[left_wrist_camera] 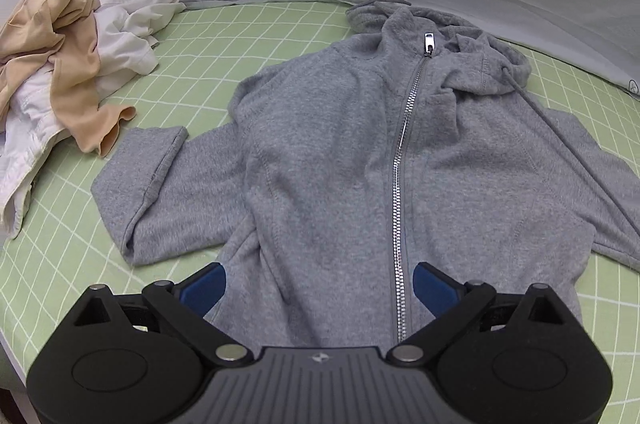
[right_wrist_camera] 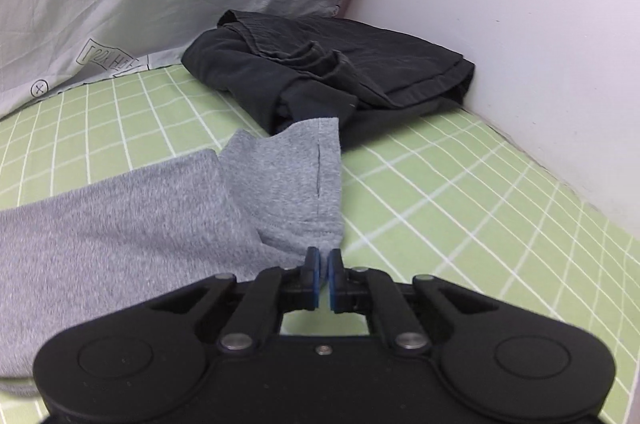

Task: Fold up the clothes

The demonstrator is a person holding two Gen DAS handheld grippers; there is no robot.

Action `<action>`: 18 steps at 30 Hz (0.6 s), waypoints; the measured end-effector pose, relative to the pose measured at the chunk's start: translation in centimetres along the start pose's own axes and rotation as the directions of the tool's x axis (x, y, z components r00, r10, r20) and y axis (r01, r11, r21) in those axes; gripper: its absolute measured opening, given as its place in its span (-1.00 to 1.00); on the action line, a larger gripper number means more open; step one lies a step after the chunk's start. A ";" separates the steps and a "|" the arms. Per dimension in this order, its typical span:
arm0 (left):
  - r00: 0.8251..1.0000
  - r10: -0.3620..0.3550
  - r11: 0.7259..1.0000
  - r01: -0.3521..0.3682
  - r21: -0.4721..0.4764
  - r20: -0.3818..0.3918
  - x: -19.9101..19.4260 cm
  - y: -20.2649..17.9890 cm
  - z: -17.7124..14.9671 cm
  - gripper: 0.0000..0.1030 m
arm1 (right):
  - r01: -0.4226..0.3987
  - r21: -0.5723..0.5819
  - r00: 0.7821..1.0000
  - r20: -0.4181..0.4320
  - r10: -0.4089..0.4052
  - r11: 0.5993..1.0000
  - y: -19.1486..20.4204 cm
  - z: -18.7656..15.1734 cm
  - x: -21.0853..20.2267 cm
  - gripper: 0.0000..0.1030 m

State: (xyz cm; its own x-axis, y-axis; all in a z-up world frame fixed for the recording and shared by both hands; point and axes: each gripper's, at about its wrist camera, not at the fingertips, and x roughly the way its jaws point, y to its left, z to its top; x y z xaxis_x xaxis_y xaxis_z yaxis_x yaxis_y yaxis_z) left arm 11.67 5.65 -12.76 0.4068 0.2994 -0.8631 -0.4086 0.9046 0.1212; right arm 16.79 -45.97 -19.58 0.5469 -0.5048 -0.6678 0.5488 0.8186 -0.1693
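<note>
Pinching cuff [right_wrist_camera: 320, 184] of grey zip-up fleece hoodie [left_wrist_camera: 340, 160], right claw [right_wrist_camera: 324, 256] nearly closed; left claw [left_wrist_camera: 318, 284] wide apart, empty, over hem. Hoodie flat on green checked bed [right_wrist_camera: 460, 204]. Likely sleeve fold inward next.

Soft, even indoor light fills both views, with no glare and only faint shadows under the grey hoodie [left_wrist_camera: 344, 152] and the dark folded clothes [right_wrist_camera: 344, 68]. Fisheye distortion bends the checked green sheet [right_wrist_camera: 460, 192] and darkens the corners. The hoodie's near fabric looks slightly blurred, possibly from motion.
</note>
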 end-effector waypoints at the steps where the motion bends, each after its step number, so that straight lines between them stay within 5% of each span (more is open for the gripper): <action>1: 1.000 0.001 1.000 -0.001 0.004 0.001 -0.5 -0.2 -0.6 0.92 | -0.001 -0.005 1.000 0.000 0.001 1.000 -1.1 -0.5 -0.2 -0.92; 6: 1.000 -0.003 1.000 0.003 0.009 0.015 -2.8 -0.4 -3.6 0.92 | 0.104 -0.026 0.995 -0.001 -0.104 0.994 -6.4 -1.4 0.3 -1.00; 10: 1.000 -0.004 1.000 0.004 0.004 0.019 -4.4 0.5 -6.5 0.93 | 0.272 0.127 0.961 -0.085 -0.263 0.954 -14.9 -1.4 2.7 -1.00; 14: 1.000 0.007 1.000 -0.007 0.002 -0.012 -4.6 1.1 -8.6 0.93 | 0.163 0.302 0.984 -0.119 -0.133 0.939 -19.7 -1.2 2.9 -0.91; 18: 0.999 -0.006 1.000 0.006 -0.011 -0.037 -4.5 0.3 -9.4 0.93 | 0.004 0.278 0.997 -0.078 0.019 0.960 -17.7 -1.4 2.2 -0.12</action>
State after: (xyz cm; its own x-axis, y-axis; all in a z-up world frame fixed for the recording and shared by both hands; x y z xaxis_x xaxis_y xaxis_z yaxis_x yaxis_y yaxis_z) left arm 2.04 1.72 -13.44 0.3786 0.2825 -0.8814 -0.4150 0.9030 0.1112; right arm 7.37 -61.19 -19.05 0.5062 -0.4662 -0.7255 0.7051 0.7082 0.0368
